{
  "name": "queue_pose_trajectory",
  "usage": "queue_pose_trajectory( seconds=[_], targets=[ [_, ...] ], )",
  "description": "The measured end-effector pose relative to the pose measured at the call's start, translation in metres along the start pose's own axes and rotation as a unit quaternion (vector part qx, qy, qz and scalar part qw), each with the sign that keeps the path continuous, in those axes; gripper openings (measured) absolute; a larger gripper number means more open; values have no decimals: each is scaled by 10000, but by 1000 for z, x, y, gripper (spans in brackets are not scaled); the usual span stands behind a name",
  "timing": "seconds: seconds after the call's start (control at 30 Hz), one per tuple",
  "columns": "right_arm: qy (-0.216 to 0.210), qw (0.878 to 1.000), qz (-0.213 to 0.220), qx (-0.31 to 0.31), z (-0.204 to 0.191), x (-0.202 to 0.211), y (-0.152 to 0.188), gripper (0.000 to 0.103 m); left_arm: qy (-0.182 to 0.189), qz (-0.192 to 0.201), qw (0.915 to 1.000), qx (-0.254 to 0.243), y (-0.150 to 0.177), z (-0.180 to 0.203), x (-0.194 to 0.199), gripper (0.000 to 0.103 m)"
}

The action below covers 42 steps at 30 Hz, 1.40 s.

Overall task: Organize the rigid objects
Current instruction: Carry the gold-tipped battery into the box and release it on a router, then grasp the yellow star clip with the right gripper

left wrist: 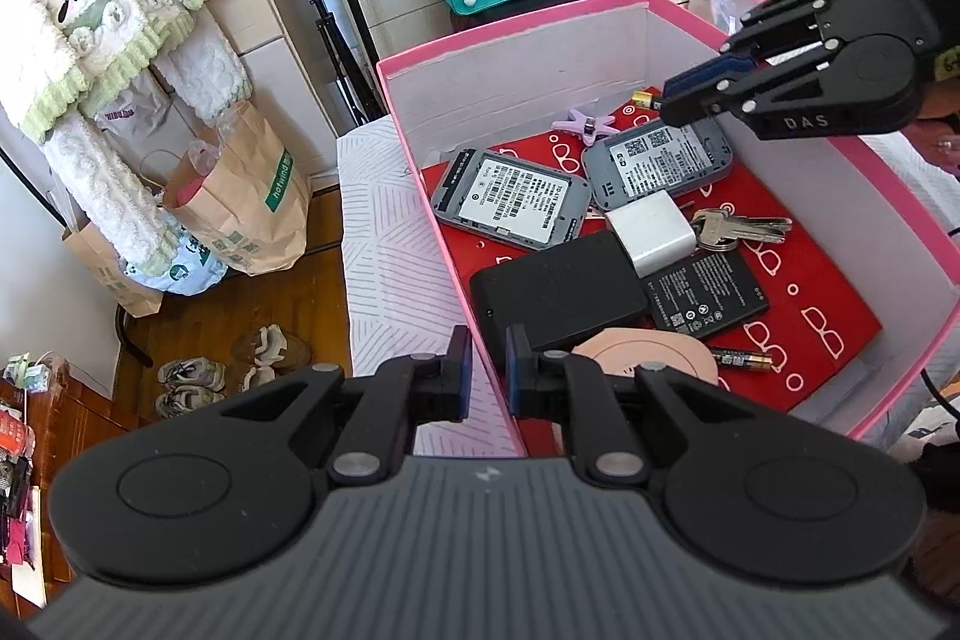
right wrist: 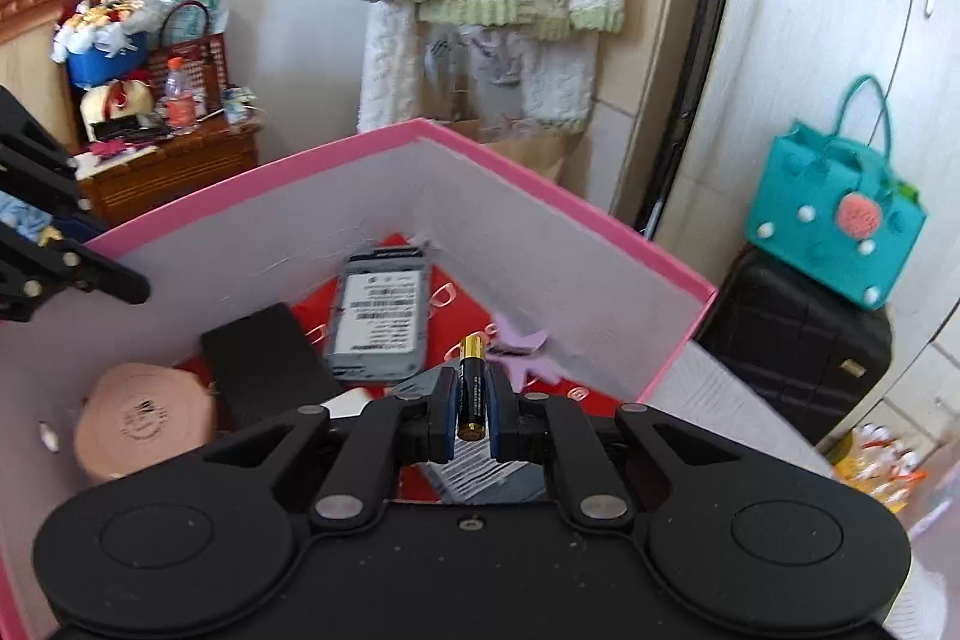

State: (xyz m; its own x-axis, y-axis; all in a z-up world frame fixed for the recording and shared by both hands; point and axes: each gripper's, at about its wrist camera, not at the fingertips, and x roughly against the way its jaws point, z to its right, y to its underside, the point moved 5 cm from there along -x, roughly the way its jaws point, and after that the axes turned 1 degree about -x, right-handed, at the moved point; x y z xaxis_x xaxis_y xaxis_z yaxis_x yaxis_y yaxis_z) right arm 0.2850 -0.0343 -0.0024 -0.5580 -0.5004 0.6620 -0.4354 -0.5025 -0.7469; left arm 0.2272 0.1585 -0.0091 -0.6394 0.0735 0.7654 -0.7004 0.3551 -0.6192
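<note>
Pinching a light, stiff, slippery battery lengthwise between its pads, the right gripper risks rolling it; the left gripper clamps the pink box's wall.

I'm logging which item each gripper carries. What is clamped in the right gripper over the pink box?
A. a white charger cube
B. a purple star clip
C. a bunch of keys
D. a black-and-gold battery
D: in the right wrist view the right gripper is shut on a black-and-gold battery, while the keys, white charger cube and purple star clip lie in the pink box.
</note>
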Motion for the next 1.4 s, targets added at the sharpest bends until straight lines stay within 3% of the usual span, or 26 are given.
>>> queue_pose_trajectory(
  seconds=[0.17, 0.43, 0.7, 1.0, 1.23, 1.4],
  targets=[
    [72, 9991, 253, -332, 14, 16, 1, 18, 66, 15, 10000, 58, 0, -3, 0, 10],
    [20, 9888, 654, -1343, 47, 79, 24, 23, 155, 75, 9998, 142, 1, -6, 1, 11],
    [704, 9771, 439, -1959, 89, 108, 65, 28, 201, 108, 9995, 197, 1, -7, 2, 11],
    [616, 9643, 109, -2572, 121, 87, 111, 36, 217, 113, 9995, 216, 1, -8, 2, 11],
    [852, 9691, -275, -2300, 124, 49, 124, 49, 241, 73, 9996, 140, 0, -8, 1, 12],
    [556, 9768, -254, -2054, 118, 31, 122, 59, 229, 28, 9997, 58, -2, -6, 0, 12]
  ],
)
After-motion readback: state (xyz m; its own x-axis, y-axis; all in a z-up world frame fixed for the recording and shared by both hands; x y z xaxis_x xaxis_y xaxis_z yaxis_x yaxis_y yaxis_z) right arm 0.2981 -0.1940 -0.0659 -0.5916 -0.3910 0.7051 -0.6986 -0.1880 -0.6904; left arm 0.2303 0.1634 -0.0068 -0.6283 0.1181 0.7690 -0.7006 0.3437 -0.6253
